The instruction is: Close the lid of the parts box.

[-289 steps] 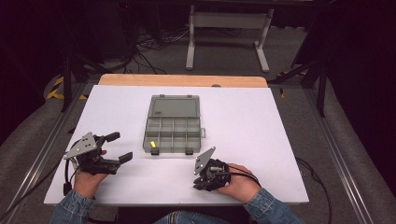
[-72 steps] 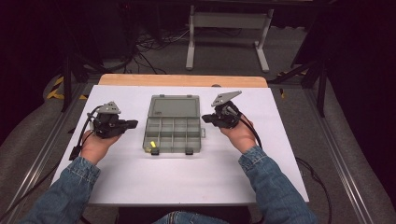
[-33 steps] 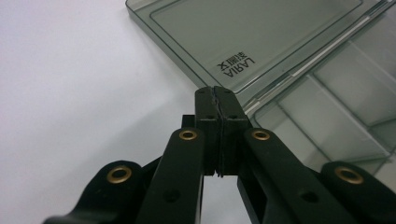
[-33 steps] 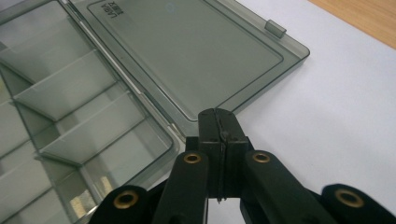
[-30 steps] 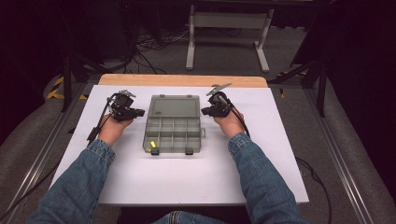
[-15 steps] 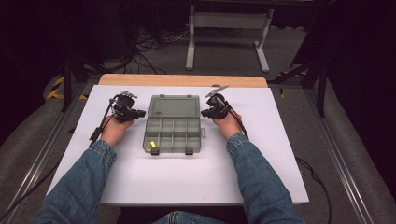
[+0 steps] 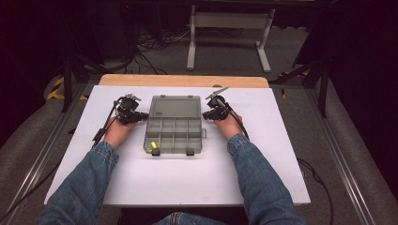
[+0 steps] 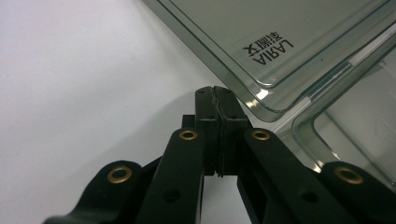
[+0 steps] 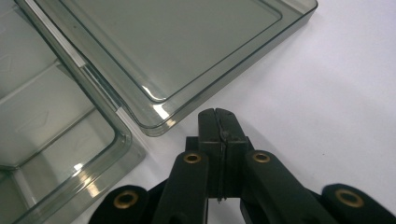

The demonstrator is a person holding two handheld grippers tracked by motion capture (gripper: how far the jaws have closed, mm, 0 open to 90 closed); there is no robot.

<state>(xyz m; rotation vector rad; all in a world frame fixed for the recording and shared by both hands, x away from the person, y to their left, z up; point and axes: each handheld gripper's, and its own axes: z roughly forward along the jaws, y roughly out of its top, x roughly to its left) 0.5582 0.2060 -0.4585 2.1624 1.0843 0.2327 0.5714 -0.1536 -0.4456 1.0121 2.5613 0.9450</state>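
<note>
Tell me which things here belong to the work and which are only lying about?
In the work:
- clear grey plastic compartment box, its lid open flat
- left gripper, shut beside the lid
- right gripper, shut beside the lid

Lying about:
- grey metal stand
- floor cables

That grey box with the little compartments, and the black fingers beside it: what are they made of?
The compartment box looks like smoke-tinted clear plastic, glossy: the white table shows through its open lid, and its rounded edges catch bright glints. The left gripper and right gripper have matte black fingers, probably hard plastic, though painted metal is possible; the brass-coloured rings look like metal.
</note>
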